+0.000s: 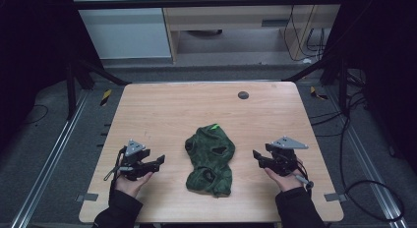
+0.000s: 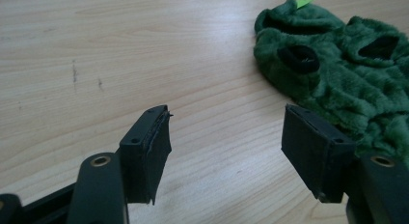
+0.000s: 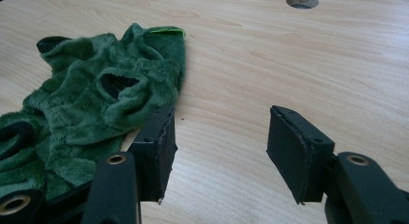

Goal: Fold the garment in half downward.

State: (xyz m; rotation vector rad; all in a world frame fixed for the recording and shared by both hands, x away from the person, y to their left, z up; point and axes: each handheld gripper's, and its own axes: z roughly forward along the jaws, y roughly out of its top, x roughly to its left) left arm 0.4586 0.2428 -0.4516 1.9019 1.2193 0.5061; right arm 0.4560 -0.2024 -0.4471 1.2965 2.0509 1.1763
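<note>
Near edge of the worktop (image 1: 162, 203): both forearms came in from the bottom of the high view, left hand (image 1: 132, 181) at lower left, right hand (image 1: 285, 179) at lower right, each a little in from the front lip.

Left gripper (image 1: 160, 161) sat lower left of centre, jaws pointed toward the middle of the frame. In the left gripper view the left gripper (image 2: 226, 137) had its jaws wide apart with nothing between them, just bare wood in the gap. The right-hand jaw overlapped the cloth's fringe at the right of that frame; contact couldn't be told.

Right gripper (image 1: 255, 155) mirrored it at lower right of centre, jaws pointed inward. In the right gripper view the right gripper (image 3: 219, 147) was also spread wide and empty. Its left-hand jaw stood just beside the cloth's edge; touching or not, can't tell.

Green fleece garment (image 1: 210, 159) lay crumpled at frame centre between the two grippers, near both. It ran from just above mid-frame down toward the front edge and showed several dark-lined openings. It filled the upper right of the left gripper view (image 2: 337, 64) and the left side of the right gripper view (image 3: 96, 103). A small bright green tag (image 1: 214, 126) sat at its far end.

Open wood was left and right of the garment behind each gripper, and a broad bare band across the far half. A dark round cap (image 1: 243, 95) sat near the far edge, right of centre, well apart from the garment, seen also at the top of the right gripper view (image 3: 302, 1).

Worktop corners were rounded, with grey floor and black frame rails beyond all sides.
</note>
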